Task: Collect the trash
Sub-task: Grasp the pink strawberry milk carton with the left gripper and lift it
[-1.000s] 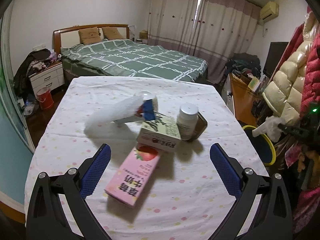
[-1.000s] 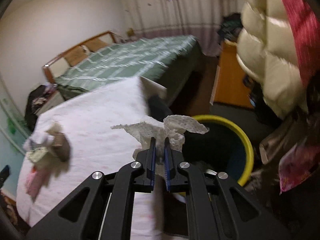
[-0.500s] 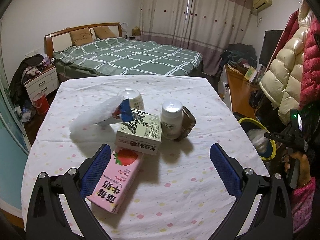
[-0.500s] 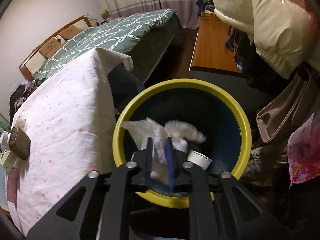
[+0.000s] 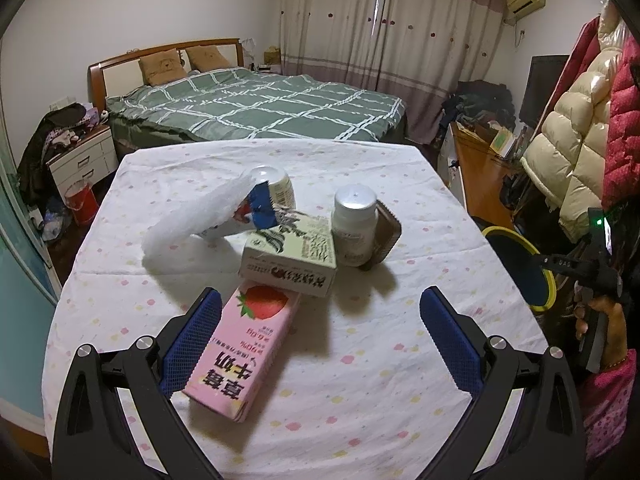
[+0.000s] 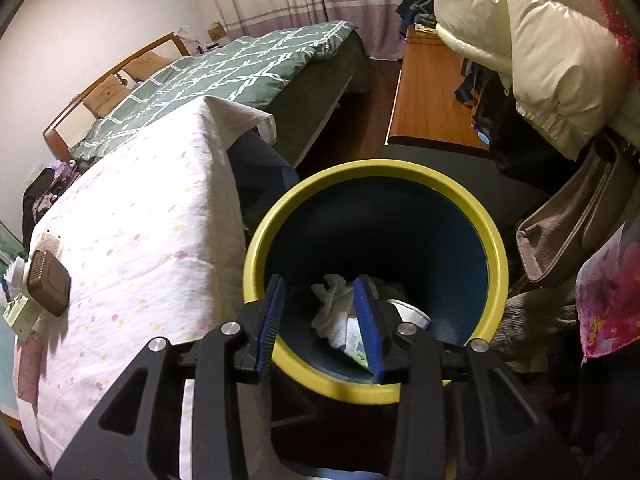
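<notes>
Hovered over the yellow-rimmed bin with the right gripper, jaws parted and just opened further, nothing pinched between the blue pads; crumpled white tissue lay loose down inside the bin among other scraps, seen through the gap between the fingers rather than held by them. Counted that piece as delivered, judging from how it sat below the rim. Kept the left gripper wide apart and empty above the table, aimed at the pile still waiting there: pink strawberry milk carton nearest, its upper end tucked under the pale green box, a white bottle upright just beside that box and touching a brown case behind it, a can at the back with a white wrapper draped down from it. Risked most from that overlap: pulling the carton out from under the box would likely drag or tip the box into the bottle and knock the bottle over or roll the can toward the table edge. Risked also a poor bite on the carton, wide and flat, if taken across its broad face. On the bin side, risked catching the rim with the lower fingers while lifting away, since both sat close to it
</notes>
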Available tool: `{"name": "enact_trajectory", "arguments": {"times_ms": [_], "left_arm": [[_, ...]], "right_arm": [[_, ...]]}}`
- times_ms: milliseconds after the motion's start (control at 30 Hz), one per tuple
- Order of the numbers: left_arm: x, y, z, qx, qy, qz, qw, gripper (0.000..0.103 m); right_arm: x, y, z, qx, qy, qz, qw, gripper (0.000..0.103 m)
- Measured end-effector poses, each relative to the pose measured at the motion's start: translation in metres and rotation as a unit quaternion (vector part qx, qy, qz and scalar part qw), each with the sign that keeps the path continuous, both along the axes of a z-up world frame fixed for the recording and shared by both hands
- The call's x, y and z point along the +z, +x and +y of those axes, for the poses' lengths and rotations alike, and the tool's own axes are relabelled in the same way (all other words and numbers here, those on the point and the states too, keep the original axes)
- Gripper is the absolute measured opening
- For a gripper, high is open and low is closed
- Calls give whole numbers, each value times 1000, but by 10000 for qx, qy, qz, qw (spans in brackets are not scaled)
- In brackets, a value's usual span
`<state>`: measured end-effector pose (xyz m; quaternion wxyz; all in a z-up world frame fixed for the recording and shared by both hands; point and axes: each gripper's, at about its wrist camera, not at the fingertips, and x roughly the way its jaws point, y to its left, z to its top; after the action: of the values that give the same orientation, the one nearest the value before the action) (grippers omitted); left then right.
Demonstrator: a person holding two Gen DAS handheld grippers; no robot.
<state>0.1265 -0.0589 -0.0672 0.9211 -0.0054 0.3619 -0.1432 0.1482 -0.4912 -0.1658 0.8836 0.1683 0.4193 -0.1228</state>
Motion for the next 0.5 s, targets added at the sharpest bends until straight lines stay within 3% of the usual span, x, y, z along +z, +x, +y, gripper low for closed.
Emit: {"name": "enact_trajectory", "arguments": {"times_ms": [500], "left_arm": [[-61,8,36,-332,583,537,9963,94]], "right_arm": [[2,8,33,298,-1,12,9996,36]]}}
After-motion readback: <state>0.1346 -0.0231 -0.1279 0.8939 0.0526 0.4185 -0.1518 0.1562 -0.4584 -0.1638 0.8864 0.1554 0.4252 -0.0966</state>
